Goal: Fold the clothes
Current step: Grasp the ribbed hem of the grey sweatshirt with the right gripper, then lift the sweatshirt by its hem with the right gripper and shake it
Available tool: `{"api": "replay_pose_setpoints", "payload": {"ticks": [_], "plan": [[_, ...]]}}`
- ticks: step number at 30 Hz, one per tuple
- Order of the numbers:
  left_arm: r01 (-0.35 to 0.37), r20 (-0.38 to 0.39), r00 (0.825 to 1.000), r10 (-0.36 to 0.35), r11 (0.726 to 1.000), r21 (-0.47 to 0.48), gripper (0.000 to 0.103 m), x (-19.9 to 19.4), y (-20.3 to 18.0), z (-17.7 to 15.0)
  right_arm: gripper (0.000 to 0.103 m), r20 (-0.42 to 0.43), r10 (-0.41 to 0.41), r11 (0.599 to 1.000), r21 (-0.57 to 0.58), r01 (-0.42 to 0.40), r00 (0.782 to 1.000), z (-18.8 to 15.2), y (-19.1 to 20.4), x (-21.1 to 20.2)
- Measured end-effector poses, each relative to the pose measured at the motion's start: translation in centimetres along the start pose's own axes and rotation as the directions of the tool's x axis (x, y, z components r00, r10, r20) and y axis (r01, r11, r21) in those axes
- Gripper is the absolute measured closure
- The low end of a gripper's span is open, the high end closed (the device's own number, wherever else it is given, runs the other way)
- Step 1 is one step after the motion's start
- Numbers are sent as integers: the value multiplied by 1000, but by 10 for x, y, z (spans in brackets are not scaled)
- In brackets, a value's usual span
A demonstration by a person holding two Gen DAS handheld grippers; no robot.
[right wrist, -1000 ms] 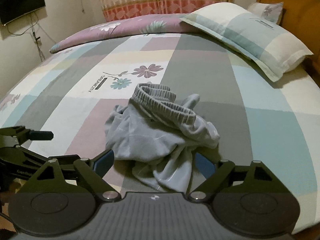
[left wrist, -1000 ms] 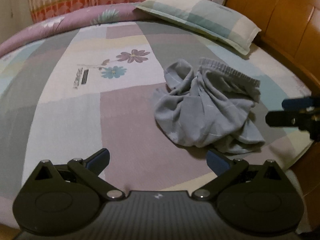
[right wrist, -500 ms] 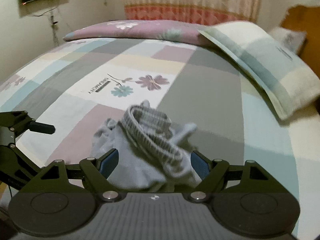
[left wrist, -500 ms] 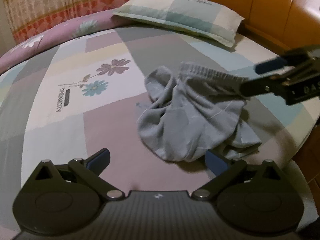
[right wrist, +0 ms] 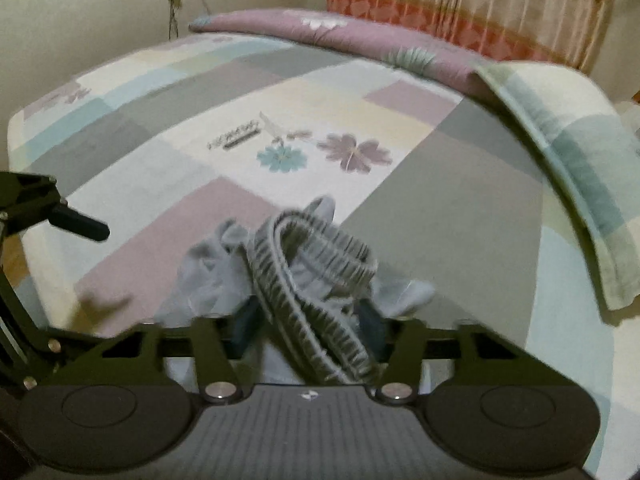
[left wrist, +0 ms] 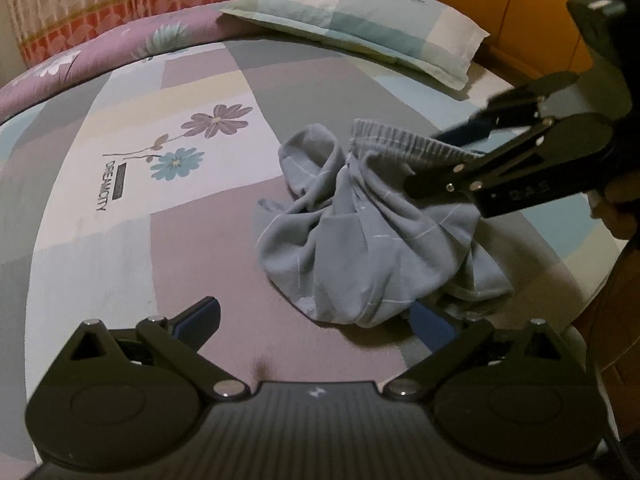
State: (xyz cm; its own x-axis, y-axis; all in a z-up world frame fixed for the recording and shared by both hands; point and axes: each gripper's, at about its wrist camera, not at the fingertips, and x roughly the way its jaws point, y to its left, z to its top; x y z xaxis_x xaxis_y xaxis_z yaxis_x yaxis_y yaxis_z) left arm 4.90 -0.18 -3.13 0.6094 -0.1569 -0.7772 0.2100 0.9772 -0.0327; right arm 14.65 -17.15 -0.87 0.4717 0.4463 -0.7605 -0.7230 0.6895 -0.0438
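Right hand-held gripper (right wrist: 306,330) straddles the grey shorts' (left wrist: 368,232) waistband, not pinching; left hand-held gripper (left wrist: 316,318) spread wide.

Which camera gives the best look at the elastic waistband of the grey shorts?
The right wrist view: the waistband fills the foreground between the right tongs, its ribbing plain though slightly blurred. The left wrist view shows it farther off, partly hidden behind those tongs.

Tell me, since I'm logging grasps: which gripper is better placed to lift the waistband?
Right gripper: its jaws straddle the grey shorts' waistband. Left gripper hangs open beside them.
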Motion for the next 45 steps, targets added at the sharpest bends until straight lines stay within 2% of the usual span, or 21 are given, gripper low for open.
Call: {"api": "replay_pose_setpoints", "payload": {"ticks": [1,2,9,21,29,34,39,41,44,45], "plan": [[2,-3,1000,-2,1000,-4,3,0,0,-1,75,-10,-1,1000,1,1,1000,-2,0,0],[4,-6,1000,-4,1000,-5,3,1,0,-2,79,-18,-3,1000,3,3,1000,-5,-1,-1],[14,-16,1000,-14,1000,-3,3,2,-3,-4,89,-53,-39,998,44,42,998,-26,-10,-22],[22,-17,1000,-22,1000,22,3,-1,-10,-9,92,-159,-138,980,121,158,978,-72,-32,-47],[9,-30,1000,-9,1000,25,2,1,-10,-12,92,-240,-220,951,162,262,946,-100,-57,-58],[5,-34,999,-4,999,32,2,4,-13,-12,92,-306,-271,923,186,337,913,-122,-75,-56],[-2,-15,1000,3,997,82,2,4,-16,-3,92,-340,-290,895,236,379,895,-139,-93,-52],[-7,0,1000,7,995,98,2,3,-19,1,90,-337,-260,896,266,356,905,-141,-96,-52],[6,10,1000,-7,994,111,2,3,-23,4,82,-309,-195,917,280,285,931,-138,-94,-58],[12,12,1000,-14,993,115,2,3,-24,5,74,-292,-184,923,277,267,939,-134,-92,-62]]}}
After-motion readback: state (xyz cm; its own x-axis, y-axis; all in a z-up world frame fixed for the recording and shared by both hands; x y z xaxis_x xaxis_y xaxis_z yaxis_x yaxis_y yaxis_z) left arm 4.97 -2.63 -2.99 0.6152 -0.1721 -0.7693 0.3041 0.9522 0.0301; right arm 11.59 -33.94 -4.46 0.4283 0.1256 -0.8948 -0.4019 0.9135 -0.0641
